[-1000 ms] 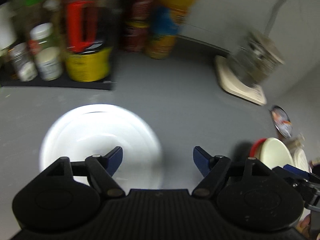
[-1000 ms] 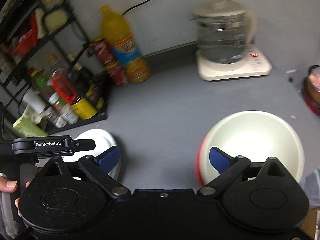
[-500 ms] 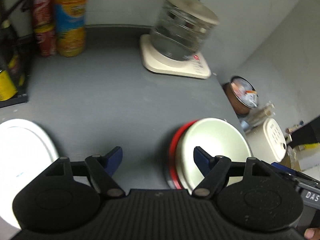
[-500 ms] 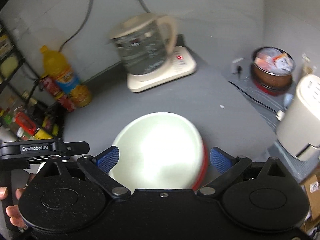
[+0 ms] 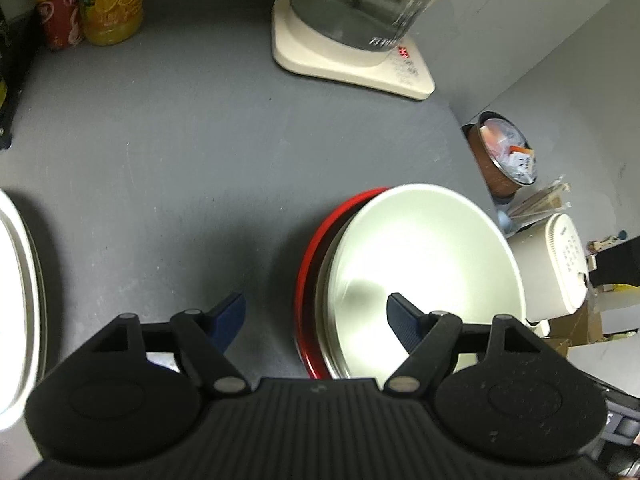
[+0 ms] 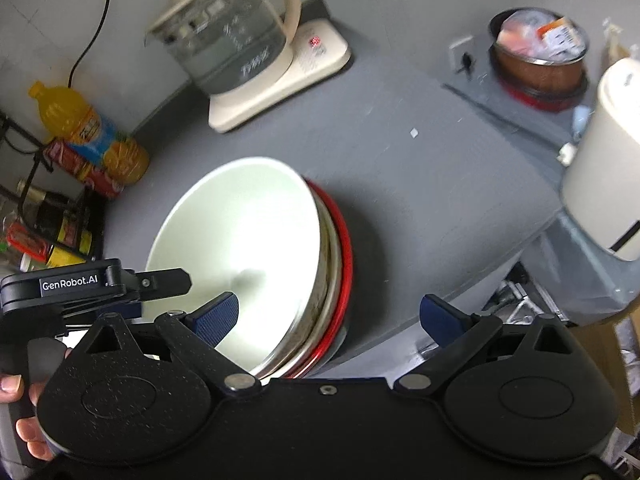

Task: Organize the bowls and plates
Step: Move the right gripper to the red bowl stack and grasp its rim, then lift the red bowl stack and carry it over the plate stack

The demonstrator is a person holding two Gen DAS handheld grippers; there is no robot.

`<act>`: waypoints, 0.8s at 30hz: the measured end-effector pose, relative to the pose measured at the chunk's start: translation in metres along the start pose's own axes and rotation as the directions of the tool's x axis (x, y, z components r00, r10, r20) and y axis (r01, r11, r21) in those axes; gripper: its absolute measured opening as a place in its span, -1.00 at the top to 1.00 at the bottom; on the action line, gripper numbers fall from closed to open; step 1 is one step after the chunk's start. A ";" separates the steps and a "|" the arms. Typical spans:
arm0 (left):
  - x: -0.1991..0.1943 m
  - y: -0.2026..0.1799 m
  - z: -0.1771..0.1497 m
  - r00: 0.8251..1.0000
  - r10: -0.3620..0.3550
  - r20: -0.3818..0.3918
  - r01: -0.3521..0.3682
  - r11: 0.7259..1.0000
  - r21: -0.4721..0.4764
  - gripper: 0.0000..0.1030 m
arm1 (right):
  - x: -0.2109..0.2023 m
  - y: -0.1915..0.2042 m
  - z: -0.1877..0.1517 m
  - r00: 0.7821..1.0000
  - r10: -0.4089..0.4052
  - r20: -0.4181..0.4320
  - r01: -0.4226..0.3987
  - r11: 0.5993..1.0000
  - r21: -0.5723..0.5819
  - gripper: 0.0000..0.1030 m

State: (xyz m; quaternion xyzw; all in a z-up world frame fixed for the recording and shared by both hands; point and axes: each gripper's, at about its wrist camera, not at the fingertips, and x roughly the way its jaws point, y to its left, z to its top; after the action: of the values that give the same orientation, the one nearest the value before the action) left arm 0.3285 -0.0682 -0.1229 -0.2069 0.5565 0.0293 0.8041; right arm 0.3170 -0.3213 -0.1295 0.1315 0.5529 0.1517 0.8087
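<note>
1. Two grippers, each with blue pads spread wide and holding nothing, frame a stack of dishes near the grey counter's right edge.
2. The left gripper straddles the stack's red rim; the right gripper has one pad over the cream top bowl, likely to lift it.
3. A white plate sits well apart at far left (probably a sorting spot).
4. Readable writing: "GenRobot.AI" on the left tool; the kettle's print is illegible.
</note>
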 end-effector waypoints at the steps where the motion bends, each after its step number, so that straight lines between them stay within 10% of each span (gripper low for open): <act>1: 0.003 -0.002 -0.001 1.000 0.005 0.000 -0.005 1.000 0.001 -0.48 | 0.005 -0.001 0.000 1.000 0.014 -0.012 -0.014 1.000 0.001 -0.85; 9: 0.023 -0.003 -0.008 0.999 0.040 -0.024 -0.042 0.996 -0.078 -0.35 | 0.025 -0.004 0.009 0.993 0.047 -0.112 -0.051 0.998 -0.032 -0.33; 14: 0.035 0.005 -0.015 0.998 0.036 -0.060 -0.046 0.985 -0.169 0.24 | 0.037 -0.010 0.010 0.981 0.109 -0.161 -0.113 0.993 -0.016 -0.06; 24: 0.034 0.018 -0.019 0.999 -0.003 -0.036 -0.008 0.957 -0.289 0.30 | 0.046 -0.011 0.016 0.981 0.114 -0.158 -0.119 0.993 -0.024 0.16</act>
State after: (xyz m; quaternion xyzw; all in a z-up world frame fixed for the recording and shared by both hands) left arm 0.3193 -0.0649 -0.1647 -0.3218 0.5609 0.1074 0.7552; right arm 0.3488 -0.3137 -0.1676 0.1377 0.6034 0.2177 0.7547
